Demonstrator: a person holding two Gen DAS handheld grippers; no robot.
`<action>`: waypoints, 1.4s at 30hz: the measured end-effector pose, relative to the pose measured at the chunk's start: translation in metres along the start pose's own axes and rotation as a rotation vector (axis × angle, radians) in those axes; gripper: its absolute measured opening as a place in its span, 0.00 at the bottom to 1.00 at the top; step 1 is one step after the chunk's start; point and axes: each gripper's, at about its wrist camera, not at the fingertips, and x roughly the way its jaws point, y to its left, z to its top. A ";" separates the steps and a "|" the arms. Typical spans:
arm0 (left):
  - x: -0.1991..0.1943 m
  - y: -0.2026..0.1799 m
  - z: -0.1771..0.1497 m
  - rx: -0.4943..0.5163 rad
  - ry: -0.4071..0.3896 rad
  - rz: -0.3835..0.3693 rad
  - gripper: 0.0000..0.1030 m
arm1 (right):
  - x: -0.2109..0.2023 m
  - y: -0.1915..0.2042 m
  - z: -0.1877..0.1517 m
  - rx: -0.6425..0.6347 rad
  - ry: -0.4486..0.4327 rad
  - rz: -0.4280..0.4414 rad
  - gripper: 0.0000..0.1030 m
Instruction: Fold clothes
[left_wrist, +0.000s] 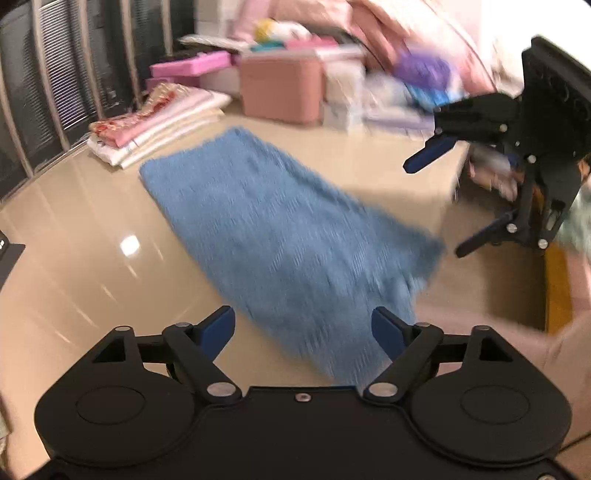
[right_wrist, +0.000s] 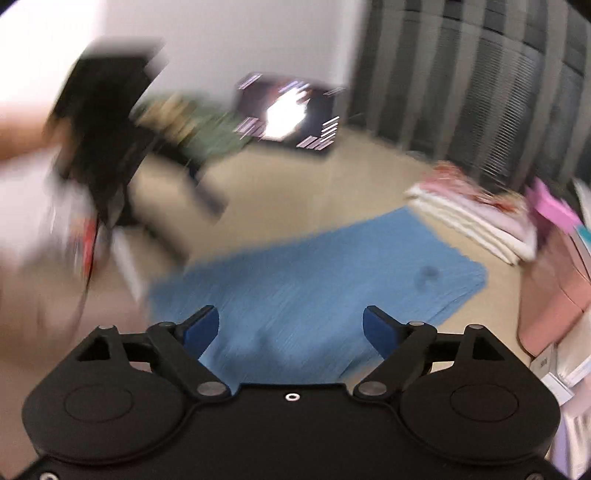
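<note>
Two grippers are hanging over a beige table (left_wrist: 74, 229), both with their blue-tipped jaws standing wide apart and holding nothing. Seen from its own camera, the left gripper (left_wrist: 303, 332) is pointing down at the near end of a blue cloth (left_wrist: 266, 229), which is showing between its fingers but is not being pinched. That cloth is lying flat on the table as a long folded strip, with one near corner looking a little rumpled. Off to the right in the same view, the right gripper (left_wrist: 436, 199) is hanging in the air beside the cloth, clear of it. In the right wrist view, heavily blurred, the right gripper (right_wrist: 291, 328) is facing the same blue cloth from the other side. Beyond the far end of the cloth, a stack of folded linens (left_wrist: 155, 125) is sitting on the table, close to it but apart, and a pink box (left_wrist: 280, 88) is standing further back among other blurred clutter.
</note>
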 end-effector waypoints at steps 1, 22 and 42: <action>-0.002 -0.007 -0.005 0.032 0.014 0.006 0.80 | 0.001 0.016 -0.007 -0.050 0.013 0.011 0.84; 0.004 -0.079 -0.045 0.323 0.117 0.254 0.86 | 0.055 0.040 -0.001 -0.265 0.081 0.118 0.18; 0.096 -0.105 -0.048 0.892 0.143 0.398 0.55 | 0.049 -0.037 0.012 0.141 0.120 0.366 0.09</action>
